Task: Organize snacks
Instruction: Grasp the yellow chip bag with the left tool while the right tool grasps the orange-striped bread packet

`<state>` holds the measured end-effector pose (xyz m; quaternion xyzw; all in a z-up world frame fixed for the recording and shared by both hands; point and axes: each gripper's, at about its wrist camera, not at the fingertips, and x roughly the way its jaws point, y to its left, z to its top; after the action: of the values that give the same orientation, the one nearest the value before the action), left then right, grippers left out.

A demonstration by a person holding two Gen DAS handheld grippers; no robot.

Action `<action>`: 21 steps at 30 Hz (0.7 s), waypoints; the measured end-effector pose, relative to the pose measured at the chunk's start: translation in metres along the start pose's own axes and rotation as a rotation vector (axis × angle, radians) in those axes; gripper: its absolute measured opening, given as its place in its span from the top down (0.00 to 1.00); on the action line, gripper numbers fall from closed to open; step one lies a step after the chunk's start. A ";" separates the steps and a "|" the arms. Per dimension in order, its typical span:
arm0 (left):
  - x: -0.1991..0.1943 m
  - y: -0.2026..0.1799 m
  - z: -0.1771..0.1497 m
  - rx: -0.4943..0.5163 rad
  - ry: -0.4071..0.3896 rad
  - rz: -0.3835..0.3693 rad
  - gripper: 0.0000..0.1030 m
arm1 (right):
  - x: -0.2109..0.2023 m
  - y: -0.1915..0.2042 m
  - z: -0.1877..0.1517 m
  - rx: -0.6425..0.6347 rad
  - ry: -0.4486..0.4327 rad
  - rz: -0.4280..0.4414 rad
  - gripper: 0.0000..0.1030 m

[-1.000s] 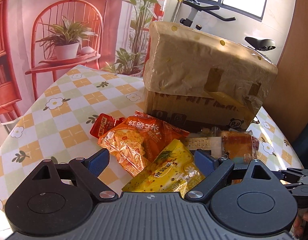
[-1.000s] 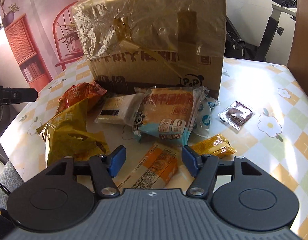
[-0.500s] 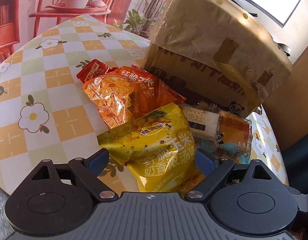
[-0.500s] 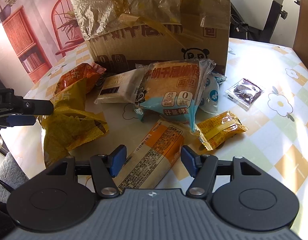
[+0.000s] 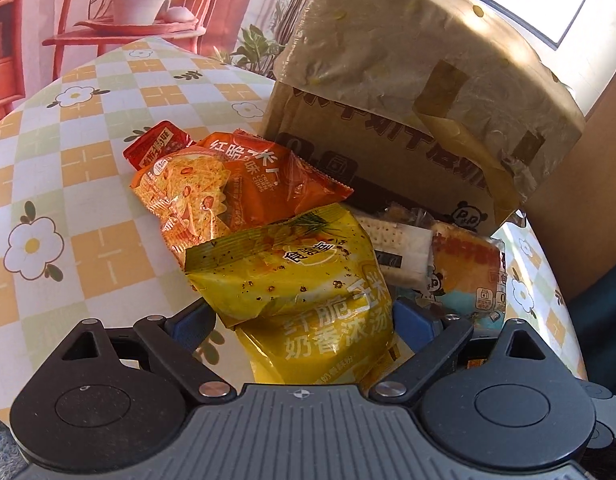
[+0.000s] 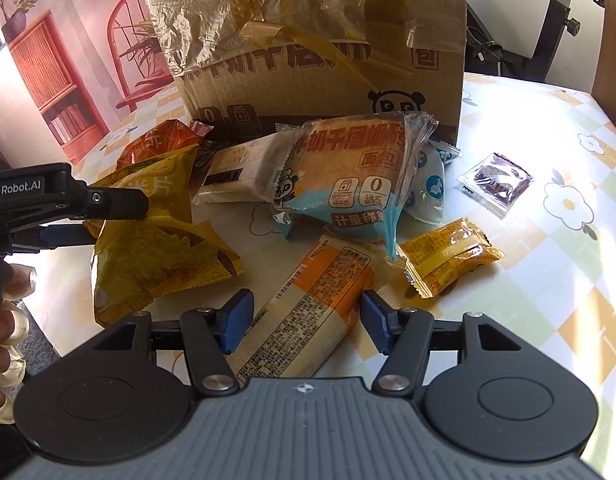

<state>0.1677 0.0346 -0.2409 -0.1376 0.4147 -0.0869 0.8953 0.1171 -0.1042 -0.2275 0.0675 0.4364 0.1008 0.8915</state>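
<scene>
One cardboard box (image 6: 316, 60), two hand-held grippers (image 5: 303, 316) (image 6: 305, 320), nine snack packets (image 6: 348, 184).

The crinkled yellow corn-chip bag (image 5: 308, 296) hides most of both blue pads of the left claw (image 5: 303, 320), so contact cannot be told. At twelve o'clock the tape-wrapped brown cardboard box (image 6: 308, 40) runs off the frame's top. The red foil sachet (image 5: 155, 148) lies half under the orange cracker bag (image 5: 235, 188), its print too small to read.
</scene>
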 end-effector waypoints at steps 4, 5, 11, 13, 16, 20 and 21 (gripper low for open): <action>0.011 -0.018 -0.008 0.127 -0.016 0.030 0.06 | 0.000 0.000 0.000 0.000 0.000 -0.001 0.40; 0.013 -0.020 -0.009 0.149 -0.021 0.036 0.06 | 0.000 0.000 0.000 0.000 0.000 -0.001 0.40; 0.002 -0.021 -0.008 0.194 -0.067 0.026 0.18 | -0.001 -0.001 0.000 0.003 0.002 0.003 0.41; -0.009 -0.024 -0.009 0.238 -0.107 0.026 0.19 | -0.001 -0.001 0.000 0.004 0.002 0.005 0.41; -0.026 -0.027 -0.007 0.277 -0.152 0.014 0.20 | -0.001 0.000 0.000 0.001 0.001 0.002 0.41; -0.048 -0.030 -0.002 0.329 -0.211 0.022 0.20 | 0.000 -0.002 0.000 0.014 0.008 0.005 0.41; -0.053 -0.031 -0.001 0.337 -0.219 0.027 0.20 | 0.000 -0.002 0.000 0.015 0.009 0.004 0.41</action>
<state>0.1321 0.0190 -0.1937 0.0109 0.2962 -0.1276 0.9465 0.1179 -0.1058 -0.2279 0.0746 0.4411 0.0995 0.8888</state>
